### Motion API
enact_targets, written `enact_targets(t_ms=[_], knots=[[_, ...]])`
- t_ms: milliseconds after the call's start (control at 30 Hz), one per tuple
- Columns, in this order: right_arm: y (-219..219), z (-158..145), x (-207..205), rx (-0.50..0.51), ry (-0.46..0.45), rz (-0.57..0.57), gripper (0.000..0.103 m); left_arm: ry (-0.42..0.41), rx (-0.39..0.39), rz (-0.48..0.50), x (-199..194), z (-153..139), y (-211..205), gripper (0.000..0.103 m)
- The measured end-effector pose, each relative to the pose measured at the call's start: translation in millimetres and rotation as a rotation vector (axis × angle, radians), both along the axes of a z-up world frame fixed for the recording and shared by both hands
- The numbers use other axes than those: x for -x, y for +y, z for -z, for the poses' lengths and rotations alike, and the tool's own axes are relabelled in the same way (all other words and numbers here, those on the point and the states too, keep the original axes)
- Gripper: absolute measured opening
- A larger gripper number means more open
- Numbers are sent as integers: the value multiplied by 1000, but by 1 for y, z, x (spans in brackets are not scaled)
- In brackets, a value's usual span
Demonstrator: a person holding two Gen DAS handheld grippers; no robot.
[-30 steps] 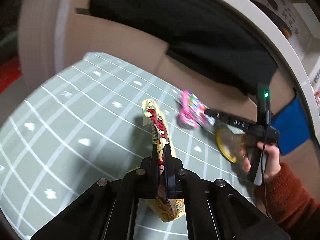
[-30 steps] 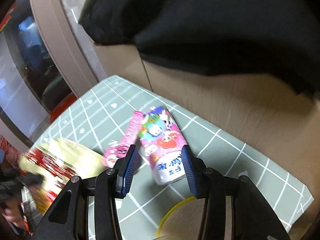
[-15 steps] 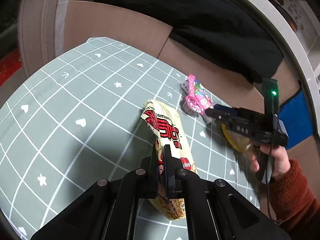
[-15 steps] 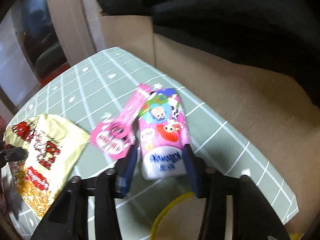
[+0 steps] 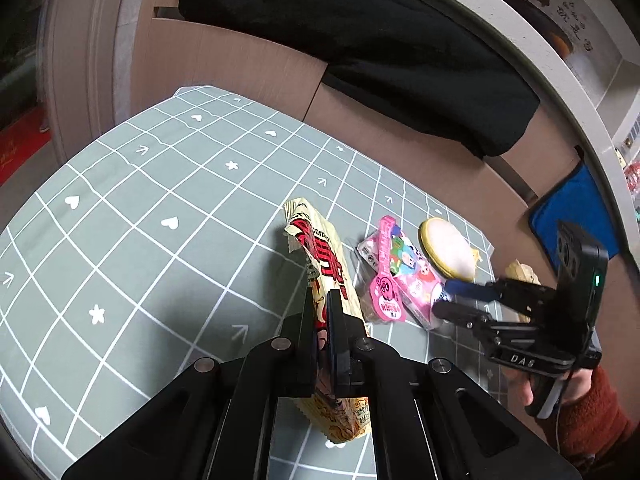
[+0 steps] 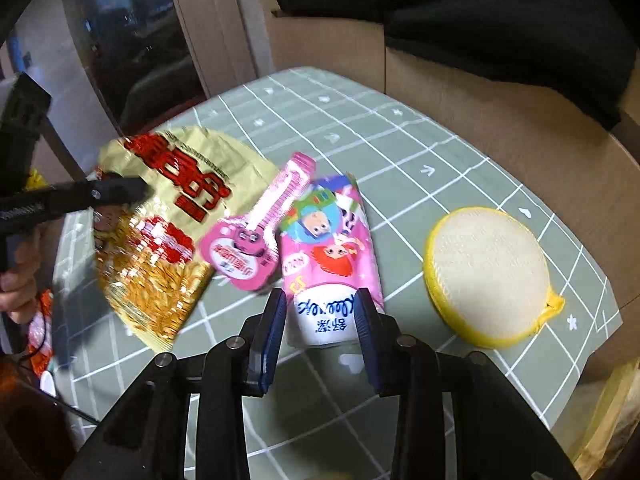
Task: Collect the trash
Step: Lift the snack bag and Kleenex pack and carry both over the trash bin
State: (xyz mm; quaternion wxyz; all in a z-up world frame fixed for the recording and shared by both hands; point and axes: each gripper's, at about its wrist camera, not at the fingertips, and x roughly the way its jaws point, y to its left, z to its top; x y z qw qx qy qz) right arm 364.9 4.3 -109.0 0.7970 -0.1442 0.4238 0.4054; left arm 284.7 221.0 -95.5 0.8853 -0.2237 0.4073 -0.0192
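- Two grippers work over a green mat (image 5: 168, 264).
- The left gripper (image 5: 320, 312) is clamped on a yellow snack bag (image 5: 320, 248), held on edge above the mat.
- The right gripper (image 6: 320, 320) is spread wide, its fingers either side of a pink tissue pack (image 6: 332, 248) lying flat.
- A pink wrapper (image 6: 256, 232) lies between bag and pack.
- A round sponge (image 6: 488, 272) sits near the mat's edge.

Left tongs (image 5: 321, 312) clamped shut, right tongs (image 6: 320, 312) spread open, angled downward
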Motion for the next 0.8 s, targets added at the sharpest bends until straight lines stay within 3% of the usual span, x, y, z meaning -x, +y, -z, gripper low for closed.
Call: enact_targets(t_ms=[33,67,267,433,533,633,800], knots=[[0,-2,-3,-8,-11,16,50,-2,-1,-3,2,-1,0,4],[2,-2,-5,-14,-17,23,52,-4,-3,-5,2,-2,0,4],[21,13,-33,16,-2,47,52,-5,-14,-24,7,-3,6,4],[33,22,-32,19,68,5,54,8,-15,-32,4,3,11,4],[42,23,-18,101,-19,-18,51,2,-26,-29,3,1,6,4],[36,15,-14,82,-30,10,44,-26,-55,-24,2,-12,0,4],[6,-24,-8,-15,-80,87,43,-121,-142,-30,4,-52,-14,4]])
